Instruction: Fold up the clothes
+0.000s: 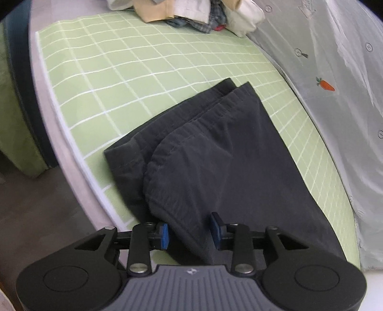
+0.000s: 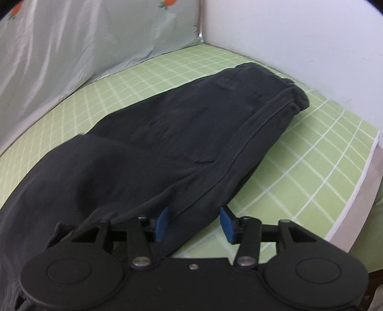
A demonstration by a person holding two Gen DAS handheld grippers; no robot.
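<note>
A dark grey pair of trousers [image 1: 210, 155] lies partly folded on a green grid mat [image 1: 124, 71]. My left gripper [image 1: 190, 233] is open, its blue pads on either side of a raised fold of the fabric. In the right wrist view the trousers [image 2: 167, 134] stretch away toward the waistband at the far right. My right gripper [image 2: 194, 223] is open, with a fold of the fabric between its blue pads. The cloth drapes over the left finger.
A pile of unfolded clothes [image 1: 191, 14] sits at the far end of the mat. A pale curtain with carrot prints [image 1: 335, 83] hangs along one side. A white wall [image 2: 299, 43] bounds the mat [image 2: 311, 167]. The table edge [image 1: 59, 143] drops off at left.
</note>
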